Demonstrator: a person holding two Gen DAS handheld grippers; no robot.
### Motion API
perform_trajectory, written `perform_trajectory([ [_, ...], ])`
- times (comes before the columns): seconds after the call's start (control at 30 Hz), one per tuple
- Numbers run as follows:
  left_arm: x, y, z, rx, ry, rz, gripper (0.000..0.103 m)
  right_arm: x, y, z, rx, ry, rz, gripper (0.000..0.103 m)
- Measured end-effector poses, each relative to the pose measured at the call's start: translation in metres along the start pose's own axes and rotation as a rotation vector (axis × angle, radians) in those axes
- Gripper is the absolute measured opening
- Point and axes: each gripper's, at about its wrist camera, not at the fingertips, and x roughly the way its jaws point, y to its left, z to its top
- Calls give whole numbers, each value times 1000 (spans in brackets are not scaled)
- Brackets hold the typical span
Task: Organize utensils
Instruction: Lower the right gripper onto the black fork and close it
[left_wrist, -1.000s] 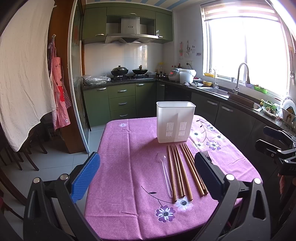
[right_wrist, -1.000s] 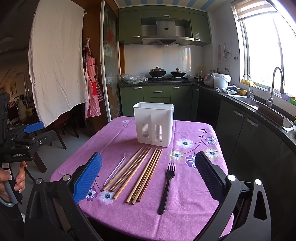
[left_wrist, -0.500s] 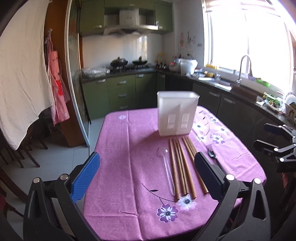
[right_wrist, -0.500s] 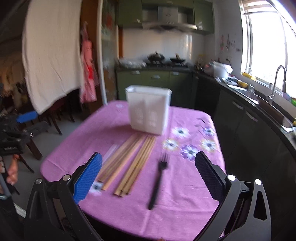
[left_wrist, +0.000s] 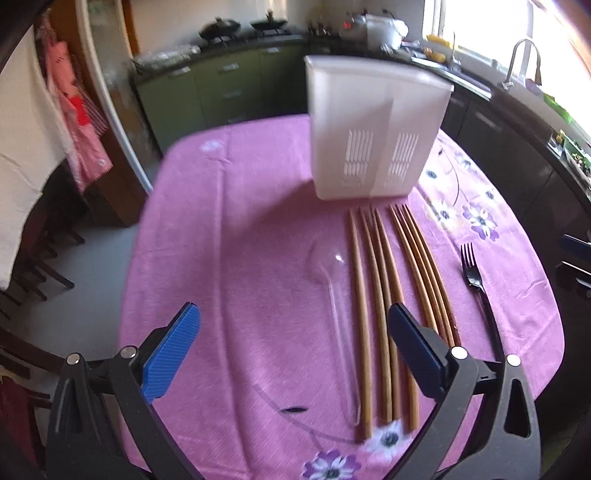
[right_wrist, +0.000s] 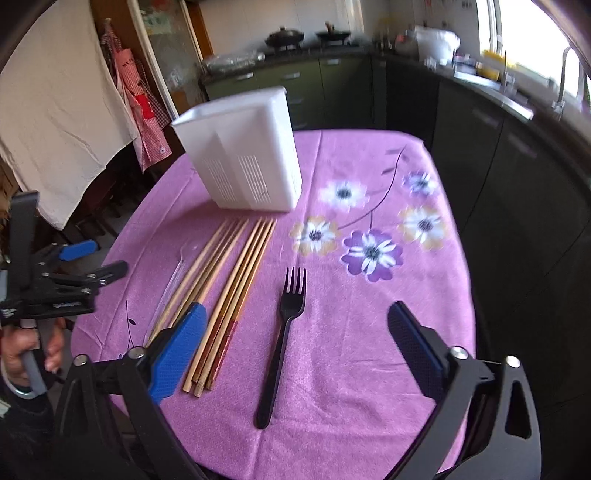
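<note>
Looking along the left gripper (left_wrist: 293, 343), we see its blue-padded fingers (left_wrist: 171, 350) spread wide with nothing between them, hanging above the near part of the purple flowered tablecloth (left_wrist: 236, 229). Between those fingers in this view lie a clear plastic spoon (left_wrist: 334, 295), hard to make out against the cloth, and just to its right the wooden chopsticks (left_wrist: 384, 295), set in two close bundles running from near to far. Their far tips stop just short of the white utensil holder (left_wrist: 373, 129), which stands upright at the far middle of the table, its slotted wall facing us. A black plastic fork (left_wrist: 476, 280) lies well to the right of the chopsticks, tines pointing far. From the right gripper (right_wrist: 295, 343) we find the same wide-open stance, its fingers (right_wrist: 177, 350) clasping nothing; the fork (right_wrist: 284, 332) lies on the cloth between them in this view, handle toward us. The chopsticks (right_wrist: 225, 288) lie to its left, partly behind the left blue pad, and the holder (right_wrist: 247, 158) stands beyond them. At the left edge of this view the other gripper (right_wrist: 85, 262) appears, held by a hand (right_wrist: 22, 347) off the table's side.
</note>
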Motion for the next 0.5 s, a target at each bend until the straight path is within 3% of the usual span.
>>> perform_trajectory([
  [0.1,21,-3,6,-14,64,-8,75,18,-13,6,28,35,9,69],
  [0.23,43,-8,11,-31,137,-27,65,33,-22,9,46,59,23,55],
  [0.3,51,-9,14,-40,157,-30,60,38,-19,11,38,68,10,50],
  [0.5,67,-15,23,-42,195,-21,52,44,-14,13,17,77,5,50],
])
